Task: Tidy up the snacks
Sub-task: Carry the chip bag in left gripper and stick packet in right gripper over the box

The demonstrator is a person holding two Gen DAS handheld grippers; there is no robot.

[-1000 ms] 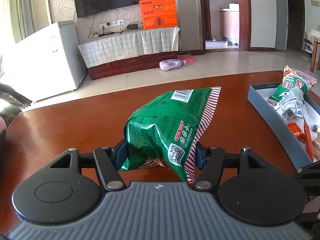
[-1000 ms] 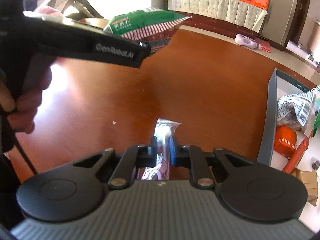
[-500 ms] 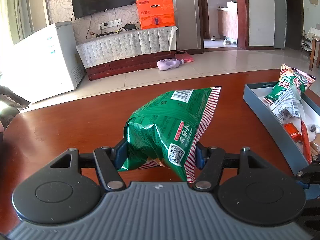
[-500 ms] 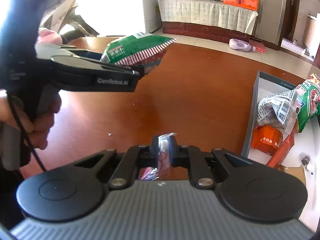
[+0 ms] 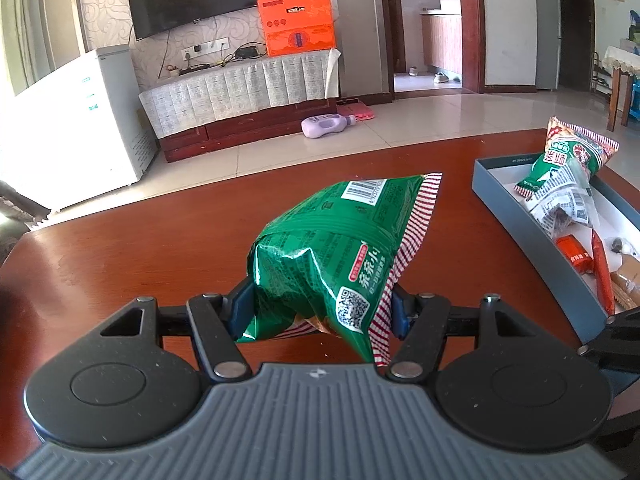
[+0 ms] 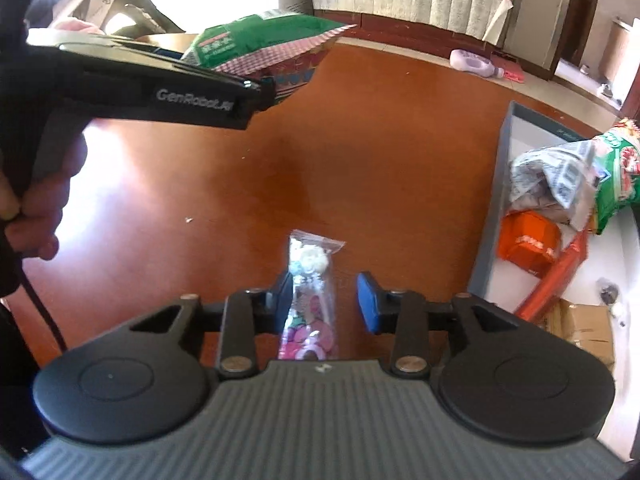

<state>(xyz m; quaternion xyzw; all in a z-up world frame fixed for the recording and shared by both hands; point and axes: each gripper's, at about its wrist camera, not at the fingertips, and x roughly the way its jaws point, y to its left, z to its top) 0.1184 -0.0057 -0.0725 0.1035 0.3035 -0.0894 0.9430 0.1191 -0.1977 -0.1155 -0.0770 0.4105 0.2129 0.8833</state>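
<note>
The right gripper (image 6: 326, 300), which half a second ago was pinching a small clear candy packet (image 6: 310, 300), now has its jaws opening; the packet stands between them, leaning against the left pad with a clear gap to the right pad, so nothing presses on it from both sides. This reads as a release onto the tabletop (image 6: 380, 160) and not into the gray box (image 6: 486, 240), which sits at about three o'clock from the gripper with its near wall just beside the right finger. If so, the packet is not yet stored, and it may topple or slide once the fingers draw away. The packet reaches toward twelve o'clock from the gripper, its top edge out past the fingertips and its lower end hidden behind the gripper body. The left gripper (image 5: 320, 308) is unchanged from a second ago: its jaws are clamped on the lower end of a green chip bag (image 5: 332, 248), which juts toward twelve o'clock above the tabletop. From that gripper the box lies at about two o'clock, already holding another green bag (image 5: 568, 156), a crumpled wrapper and some orange packets.
</note>
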